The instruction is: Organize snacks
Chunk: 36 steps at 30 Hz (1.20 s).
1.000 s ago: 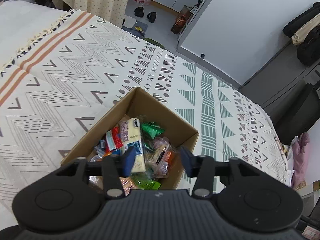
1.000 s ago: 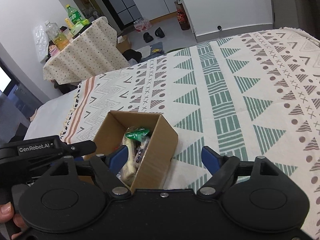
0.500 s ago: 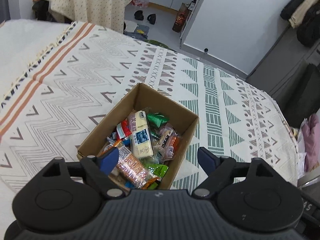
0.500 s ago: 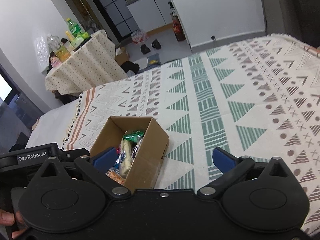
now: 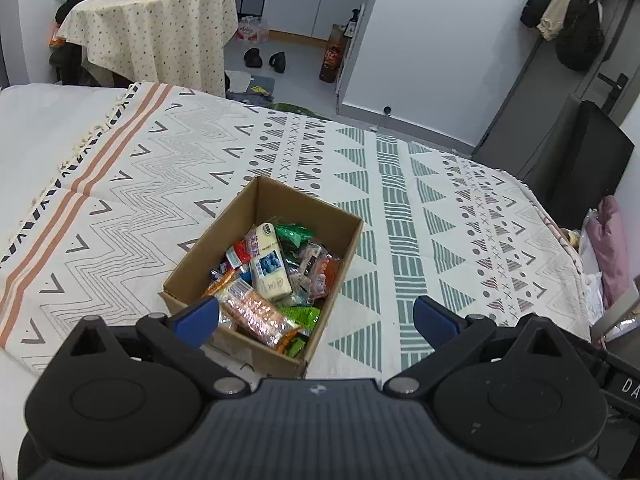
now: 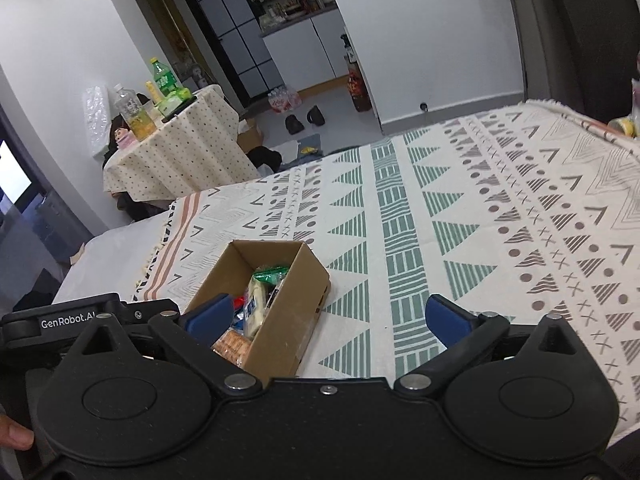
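Plainly, the cardboard box [image 5: 256, 256] of snacks sits on the bed [image 5: 400, 208], on its patterned blanket, straight ahead of and below the left hand-held gripper [image 5: 316, 320], whose fingers stand wide apart and hold nothing; the box's long axis runs away from that gripper, slanting up and to the right; a pale blueberry packet [image 5: 270, 266] lies on top along the same line; the right hand-held gripper [image 6: 328, 318], fingers likewise spread and empty, has the box off to its left, so the left looks the nearer for a reach in
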{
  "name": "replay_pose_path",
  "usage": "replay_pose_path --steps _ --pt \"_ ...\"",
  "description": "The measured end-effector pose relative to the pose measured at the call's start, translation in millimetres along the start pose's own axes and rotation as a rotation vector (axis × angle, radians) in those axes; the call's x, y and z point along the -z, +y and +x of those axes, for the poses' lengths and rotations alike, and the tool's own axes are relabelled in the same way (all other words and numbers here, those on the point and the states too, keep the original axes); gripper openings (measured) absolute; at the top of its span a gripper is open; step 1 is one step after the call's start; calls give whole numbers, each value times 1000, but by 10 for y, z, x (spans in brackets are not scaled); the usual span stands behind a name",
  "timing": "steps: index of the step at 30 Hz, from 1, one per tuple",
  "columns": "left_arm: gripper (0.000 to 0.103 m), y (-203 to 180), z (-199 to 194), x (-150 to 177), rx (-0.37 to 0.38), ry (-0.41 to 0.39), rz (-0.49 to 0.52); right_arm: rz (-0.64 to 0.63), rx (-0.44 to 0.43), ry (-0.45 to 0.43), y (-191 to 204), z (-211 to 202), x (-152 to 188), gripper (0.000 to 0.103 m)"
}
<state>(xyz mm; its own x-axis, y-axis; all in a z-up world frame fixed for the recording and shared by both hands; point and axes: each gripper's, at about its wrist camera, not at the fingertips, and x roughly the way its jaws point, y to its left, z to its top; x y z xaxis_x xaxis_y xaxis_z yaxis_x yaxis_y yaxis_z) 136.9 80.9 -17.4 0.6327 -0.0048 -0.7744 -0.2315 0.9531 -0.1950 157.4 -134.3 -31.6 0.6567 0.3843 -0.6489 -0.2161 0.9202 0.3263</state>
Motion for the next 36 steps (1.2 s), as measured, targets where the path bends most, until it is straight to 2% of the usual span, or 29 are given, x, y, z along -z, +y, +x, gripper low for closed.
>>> replay_pose_path --steps 10,23,36 --pt "103 7 -400 289 52 -57 31 -30 30 -39 22 -390 187 103" --pt "103 43 -812 593 47 -83 105 -77 54 -62 75 -796 427 103" --pt "103 -30 -1045 873 39 -87 177 -91 82 -89 20 -1180 600 103"
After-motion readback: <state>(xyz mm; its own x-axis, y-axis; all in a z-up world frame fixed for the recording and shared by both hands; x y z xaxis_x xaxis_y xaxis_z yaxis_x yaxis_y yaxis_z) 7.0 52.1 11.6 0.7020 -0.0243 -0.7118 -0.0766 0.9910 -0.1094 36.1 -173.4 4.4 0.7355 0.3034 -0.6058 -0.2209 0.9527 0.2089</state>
